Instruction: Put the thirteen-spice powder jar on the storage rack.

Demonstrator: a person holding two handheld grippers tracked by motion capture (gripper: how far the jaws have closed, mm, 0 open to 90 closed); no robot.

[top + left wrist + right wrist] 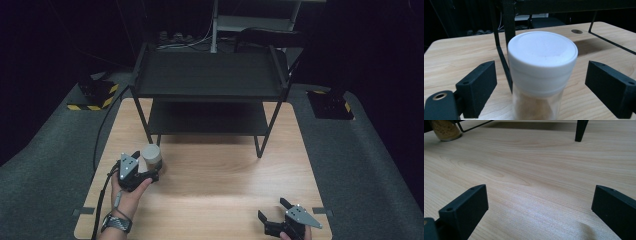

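My table, counted.
I hold two grippers, left gripper [141, 161] and right gripper [272, 210]; one jar [151, 155], one two-tier black rack [210, 75].

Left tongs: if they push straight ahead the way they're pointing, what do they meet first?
The white-lidded jar standing between the open left tongs; just behind it, probably, a black leg of the shelf rack.

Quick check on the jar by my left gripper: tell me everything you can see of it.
The jar is a clear cylinder with a wide white screw-type lid, closed, holding brownish-tan granular contents. It stands upright on the wooden table, just in front of the black shelf rack's left front leg. The left gripper straddles it, jaws open, not touching.
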